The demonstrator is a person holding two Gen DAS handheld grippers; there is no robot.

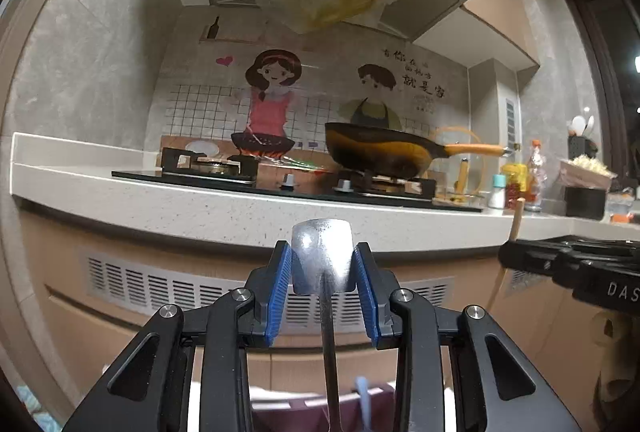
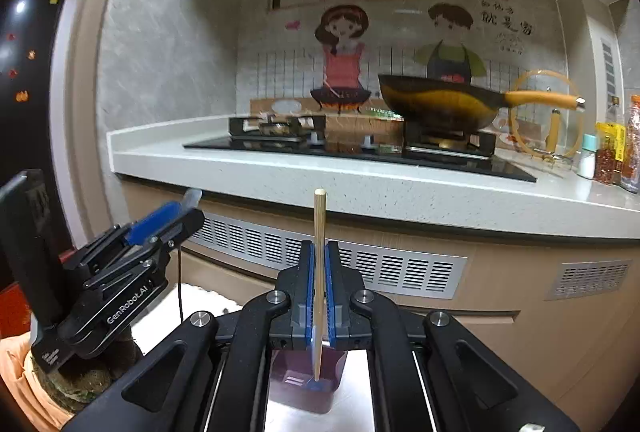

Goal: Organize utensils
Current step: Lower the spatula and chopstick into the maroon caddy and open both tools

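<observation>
Left gripper (image 1: 323,268) clenched on shiny metal spatula (image 1: 322,256); right gripper (image 2: 319,272) grasping thin wooden chopstick (image 2: 319,272). Keep chopstick upright, lower into purple plastic bin (image 2: 306,380) at lower centre.

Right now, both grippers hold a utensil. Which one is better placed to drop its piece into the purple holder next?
Right, probably. The right gripper holds the wooden chopstick upright, its lower end hanging directly over the purple holder. The left gripper holds a metal spoon, offset to the side.

Black hand-held gripper (image 2: 319,284) linkages, silver pivot screws, ribbed blue finger pads (image 1: 280,292), white "GenRobot.AI" lettering.
</observation>
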